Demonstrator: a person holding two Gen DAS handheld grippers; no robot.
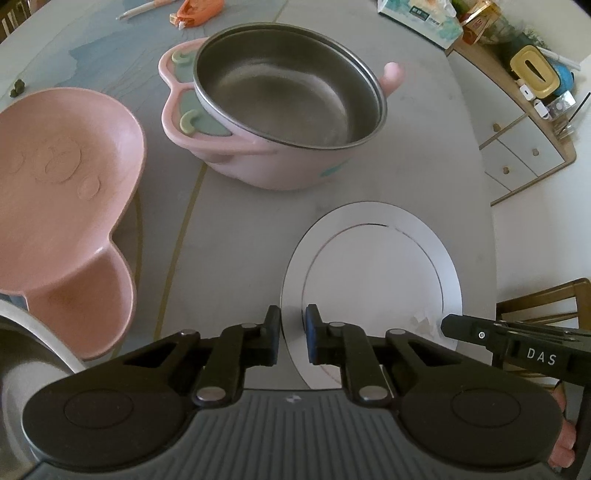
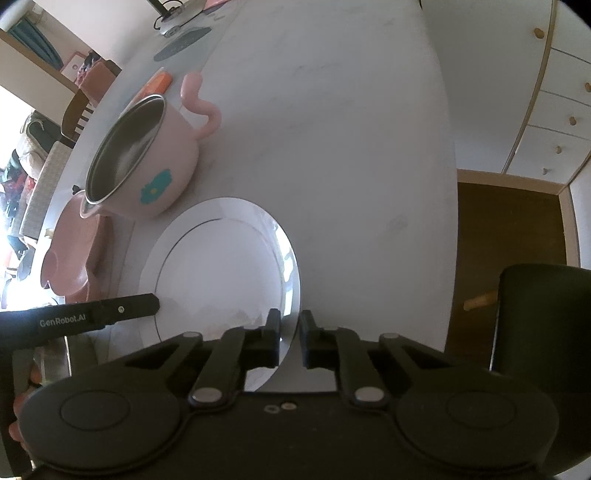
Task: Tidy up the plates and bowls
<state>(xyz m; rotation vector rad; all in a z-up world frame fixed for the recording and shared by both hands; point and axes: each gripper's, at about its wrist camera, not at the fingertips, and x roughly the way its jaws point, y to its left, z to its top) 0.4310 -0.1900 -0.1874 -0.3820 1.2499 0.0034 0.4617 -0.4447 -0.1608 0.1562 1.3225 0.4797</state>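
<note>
Tissue box (image 1: 421, 20) in left view only

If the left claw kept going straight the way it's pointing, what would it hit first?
The white plate. The left claw already straddles the plate's near-left rim, its fingers nearly shut on it, so pushing on would most likely drive the rim deeper between them or into the table. Depth is hard to judge.

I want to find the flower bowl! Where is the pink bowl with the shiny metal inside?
The pink bowl stands on the table just beyond the white plate, with the pink divided plate to its left in the left wrist view.
</note>
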